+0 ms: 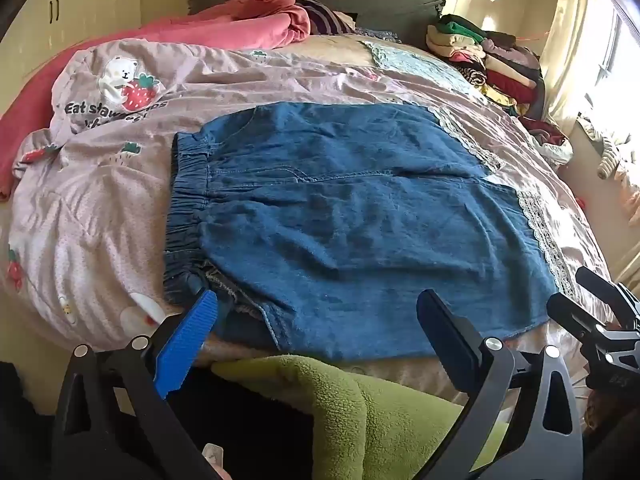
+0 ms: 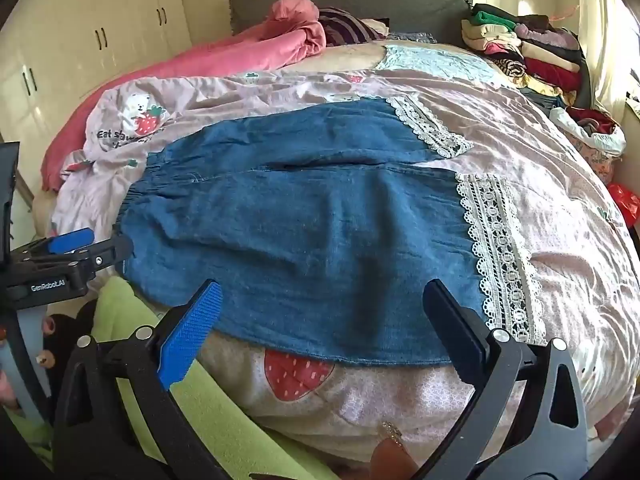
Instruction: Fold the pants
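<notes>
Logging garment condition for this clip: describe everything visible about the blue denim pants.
The blue denim pants lie spread flat on the pink strawberry-print quilt, not yet folded. They look like soft, thin denim, slightly wrinkled, with a gathered elastic waistband at the left and wide white lace trim on both short leg ends at the right. A stitched seam runs along the middle. Both open hand-held grippers hover at the near edge; contact cannot be confirmed.

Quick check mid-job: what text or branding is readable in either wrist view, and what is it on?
"GenRobot.AI": white lettering on the left gripper body, seen from the right wrist view.
"Eat straw...": dark print on the pink quilt beside the bear and strawberry; the rest of that word is lost in folds.
The second printed line below it is too creased to read.
The denim pants show no readable label.
</notes>
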`<state>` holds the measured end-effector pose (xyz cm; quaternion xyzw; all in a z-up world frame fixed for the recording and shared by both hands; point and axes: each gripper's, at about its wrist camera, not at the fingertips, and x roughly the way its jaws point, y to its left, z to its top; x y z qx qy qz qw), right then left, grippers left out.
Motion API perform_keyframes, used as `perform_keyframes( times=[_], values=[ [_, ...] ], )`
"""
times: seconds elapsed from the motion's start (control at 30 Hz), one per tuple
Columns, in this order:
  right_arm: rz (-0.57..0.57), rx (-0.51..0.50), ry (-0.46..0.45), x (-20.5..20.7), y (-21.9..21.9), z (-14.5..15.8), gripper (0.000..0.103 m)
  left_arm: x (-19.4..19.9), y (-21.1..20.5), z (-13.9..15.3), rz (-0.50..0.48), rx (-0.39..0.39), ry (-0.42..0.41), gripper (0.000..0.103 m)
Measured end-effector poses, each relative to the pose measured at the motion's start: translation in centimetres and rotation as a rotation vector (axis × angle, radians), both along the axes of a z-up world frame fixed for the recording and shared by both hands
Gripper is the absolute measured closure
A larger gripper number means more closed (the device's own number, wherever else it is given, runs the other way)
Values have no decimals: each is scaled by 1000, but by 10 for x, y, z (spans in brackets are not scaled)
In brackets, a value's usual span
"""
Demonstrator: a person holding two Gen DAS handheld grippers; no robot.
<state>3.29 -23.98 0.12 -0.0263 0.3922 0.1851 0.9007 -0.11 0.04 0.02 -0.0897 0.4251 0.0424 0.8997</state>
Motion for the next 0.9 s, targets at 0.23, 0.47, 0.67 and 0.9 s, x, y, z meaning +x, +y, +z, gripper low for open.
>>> perform_keyframes(
  times=[0.23,0.47,0.67,0.9],
  values=[
    [5,1,-23,-5,4,4,8,1,0,5,-6,6,3,4],
    [12,-12,-43,-9,9,11,8,-2,-4,6,-8,13,-4,4],
    [26,-16,-47,-9,13,8,8,-5,-8,8,-15,19,-8,4],
    [26,-17,-49,-10,15,8,8,-8,-9,9,-15,17,-17,4]
  ],
)
